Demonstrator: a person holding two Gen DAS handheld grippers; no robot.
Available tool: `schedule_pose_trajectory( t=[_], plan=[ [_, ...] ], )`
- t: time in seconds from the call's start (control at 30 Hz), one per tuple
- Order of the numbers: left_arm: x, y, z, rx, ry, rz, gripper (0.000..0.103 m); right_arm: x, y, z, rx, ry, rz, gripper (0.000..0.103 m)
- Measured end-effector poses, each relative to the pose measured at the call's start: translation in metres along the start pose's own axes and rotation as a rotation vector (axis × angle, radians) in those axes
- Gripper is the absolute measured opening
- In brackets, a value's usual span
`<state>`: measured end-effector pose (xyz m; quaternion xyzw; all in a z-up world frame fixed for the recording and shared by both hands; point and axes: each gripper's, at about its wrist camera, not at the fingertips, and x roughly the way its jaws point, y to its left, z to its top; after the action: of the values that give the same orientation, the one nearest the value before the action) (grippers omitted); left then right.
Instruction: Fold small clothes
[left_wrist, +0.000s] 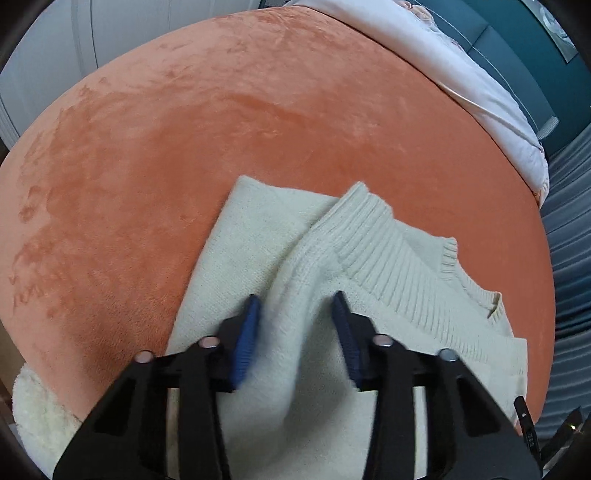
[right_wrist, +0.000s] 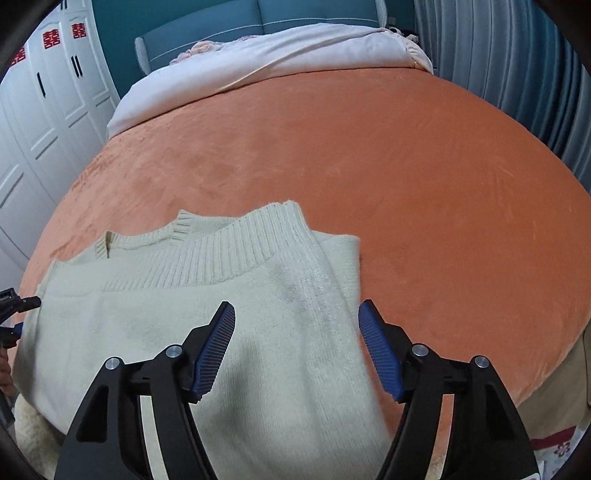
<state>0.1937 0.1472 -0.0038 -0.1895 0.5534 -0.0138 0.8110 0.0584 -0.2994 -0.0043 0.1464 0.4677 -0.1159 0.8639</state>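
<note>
A cream knitted sweater (left_wrist: 280, 251) lies folded on the orange blanket (left_wrist: 221, 129), its ribbed band (left_wrist: 388, 251) doubled up toward the neck opening (left_wrist: 484, 299). My left gripper (left_wrist: 295, 302) hangs over the sweater's left part, blue pads apart, with blurred knit fabric between and beneath them. In the right wrist view the same sweater (right_wrist: 184, 295) fills the lower left. There my right gripper (right_wrist: 295, 306) stands open above the sweater's right edge, one finger over the knit, the other over the blanket (right_wrist: 406, 166). Part of the left gripper (right_wrist: 14, 314) shows at the left rim.
A white duvet (right_wrist: 258, 59) lies bunched at the bed's head before a teal headboard (right_wrist: 221, 26). White wardrobe doors (right_wrist: 44, 110) stand to the left, grey curtains (right_wrist: 517, 74) to the right. A fluffy cream fabric (left_wrist: 37, 413) lies at the bed's near edge.
</note>
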Motion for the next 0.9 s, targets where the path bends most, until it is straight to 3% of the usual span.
schedule_pose_trajectory(
  t=[0.03,0.07,0.13,0.23,0.3,0.33,0.4,0.43,0.57,0.63,0.7,0.83,0.9],
  plan=[
    [-0.007,0.000,0.001,-0.008,-0.005,-0.027,0.008,0.001,0.000,0.001,0.008,0.019,0.003,0.010],
    [-0.019,0.000,0.002,-0.016,-0.035,-0.061,0.008,-0.007,-0.001,0.002,0.027,-0.013,0.035,0.008],
    [-0.043,-0.006,0.003,0.013,-0.088,-0.116,0.007,-0.040,-0.003,0.009,0.059,-0.125,0.119,0.008],
    [-0.063,-0.016,0.009,0.047,-0.129,-0.139,0.008,-0.075,-0.005,0.016,0.078,-0.233,0.139,0.007],
    [-0.043,-0.019,0.012,0.066,-0.099,-0.080,0.008,-0.059,-0.011,0.016,0.088,-0.209,0.100,0.008],
    [-0.025,-0.018,0.012,0.081,-0.063,-0.039,0.009,-0.041,-0.015,0.014,0.088,-0.158,0.067,0.008],
    [0.016,-0.011,0.005,0.077,0.039,0.040,0.010,0.012,-0.026,0.002,0.086,0.036,-0.003,0.008],
    [0.016,-0.006,0.003,0.056,0.020,0.036,0.012,0.017,-0.029,-0.003,0.104,0.058,0.003,0.008],
    [-0.029,-0.010,-0.007,0.049,-0.075,0.043,0.024,-0.046,-0.007,-0.008,0.018,-0.127,-0.044,0.017],
    [-0.055,-0.020,-0.016,0.083,-0.122,0.022,0.027,-0.075,0.011,-0.018,-0.049,-0.178,0.006,0.017],
    [-0.071,-0.036,-0.035,0.151,-0.133,-0.014,0.028,-0.086,0.037,-0.029,-0.135,-0.157,0.111,0.017],
    [-0.064,-0.078,-0.074,0.278,-0.056,-0.071,0.039,-0.075,0.121,-0.065,-0.336,-0.065,0.292,0.017],
    [-0.049,-0.086,-0.089,0.314,-0.015,-0.028,0.039,-0.057,0.153,-0.077,-0.418,-0.033,0.311,0.016]
  ],
)
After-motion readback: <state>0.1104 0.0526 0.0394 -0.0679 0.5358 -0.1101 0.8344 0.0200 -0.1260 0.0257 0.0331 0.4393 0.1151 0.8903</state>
